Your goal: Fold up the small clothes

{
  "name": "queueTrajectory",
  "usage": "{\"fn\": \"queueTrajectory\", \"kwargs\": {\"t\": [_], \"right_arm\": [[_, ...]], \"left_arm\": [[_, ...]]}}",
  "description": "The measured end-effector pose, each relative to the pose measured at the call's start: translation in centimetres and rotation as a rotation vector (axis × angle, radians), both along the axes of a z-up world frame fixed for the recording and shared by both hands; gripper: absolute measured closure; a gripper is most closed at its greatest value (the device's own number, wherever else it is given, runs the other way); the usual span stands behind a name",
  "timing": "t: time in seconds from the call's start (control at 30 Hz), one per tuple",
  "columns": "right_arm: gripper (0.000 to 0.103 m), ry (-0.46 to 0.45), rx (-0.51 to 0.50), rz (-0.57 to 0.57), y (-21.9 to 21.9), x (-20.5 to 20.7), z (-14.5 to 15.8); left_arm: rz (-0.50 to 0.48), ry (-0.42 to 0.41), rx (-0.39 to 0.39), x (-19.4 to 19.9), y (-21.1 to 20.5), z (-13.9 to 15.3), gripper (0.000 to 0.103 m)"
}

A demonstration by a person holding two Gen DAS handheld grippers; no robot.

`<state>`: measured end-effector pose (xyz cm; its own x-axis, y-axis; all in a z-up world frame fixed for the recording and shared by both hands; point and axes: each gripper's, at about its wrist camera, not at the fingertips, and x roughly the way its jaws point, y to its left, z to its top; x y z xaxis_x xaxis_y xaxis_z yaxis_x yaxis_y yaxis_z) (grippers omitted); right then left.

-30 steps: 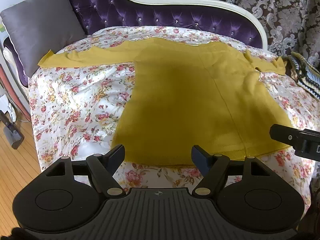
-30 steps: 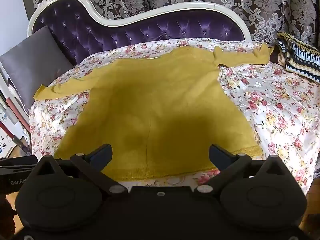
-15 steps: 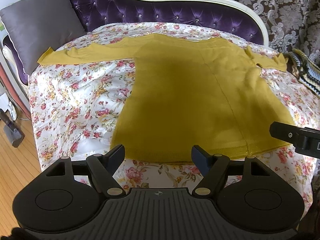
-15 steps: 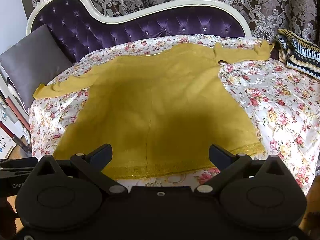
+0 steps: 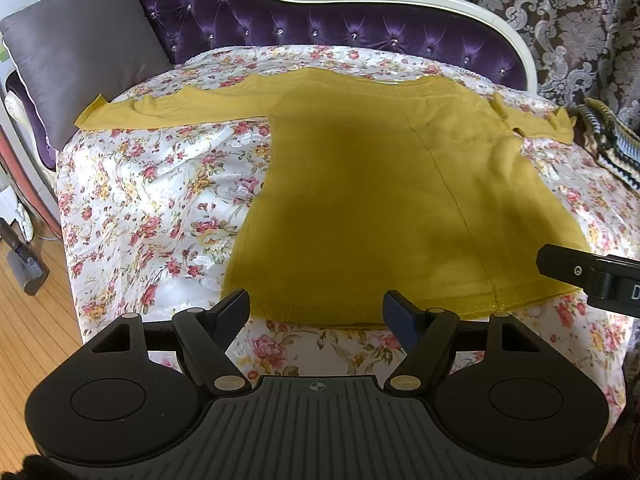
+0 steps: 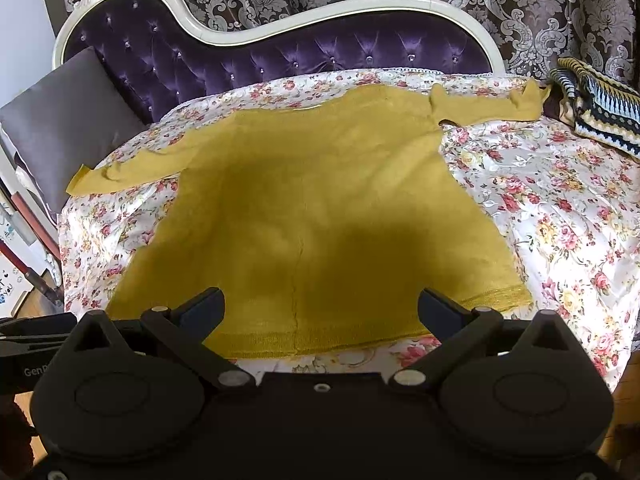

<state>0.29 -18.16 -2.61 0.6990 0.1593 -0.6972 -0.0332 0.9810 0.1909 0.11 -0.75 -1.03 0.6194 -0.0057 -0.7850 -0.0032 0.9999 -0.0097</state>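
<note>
A mustard-yellow long-sleeved sweater (image 5: 380,200) lies flat on the floral bedspread, sleeves spread left and right, hem nearest me; it also shows in the right wrist view (image 6: 312,216). My left gripper (image 5: 316,312) is open and empty, hovering just in front of the hem's left half. My right gripper (image 6: 320,308) is open and empty, in front of the hem's middle. Part of the right gripper's body (image 5: 592,276) shows at the right edge of the left wrist view.
The floral bedspread (image 5: 152,208) covers a purple tufted daybed (image 6: 320,52). A grey cushion (image 5: 80,52) leans at the left end. A striped knitted blanket (image 6: 600,100) lies at the right end. Wooden floor (image 5: 24,340) lies to the left.
Both grippers have drawn back and up a little from the sweater; the bed appears slightly lower and farther. Both stay open. The sweater has not moved.
</note>
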Motion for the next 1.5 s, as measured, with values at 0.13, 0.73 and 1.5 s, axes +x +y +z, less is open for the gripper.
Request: {"fn": "queueTrajectory", "kwargs": {"t": [0.13,0.73,1.5], "right_arm": [[0.001,0.000,0.002,0.002,0.12,0.03,-0.03],[0.001,0.002,0.005,0.005,0.13,0.21,-0.10],[0.001,0.020,0.039,0.015,0.12,0.89,-0.41]], "left_arm": [[0.000,0.001,-0.001,0.00,0.03,-0.02,0.031],[0.004,0.006,-0.006,0.31,0.30,-0.32,0.031],[0.008,0.019,-0.015,0.78,0.84,-0.75,0.031]]}}
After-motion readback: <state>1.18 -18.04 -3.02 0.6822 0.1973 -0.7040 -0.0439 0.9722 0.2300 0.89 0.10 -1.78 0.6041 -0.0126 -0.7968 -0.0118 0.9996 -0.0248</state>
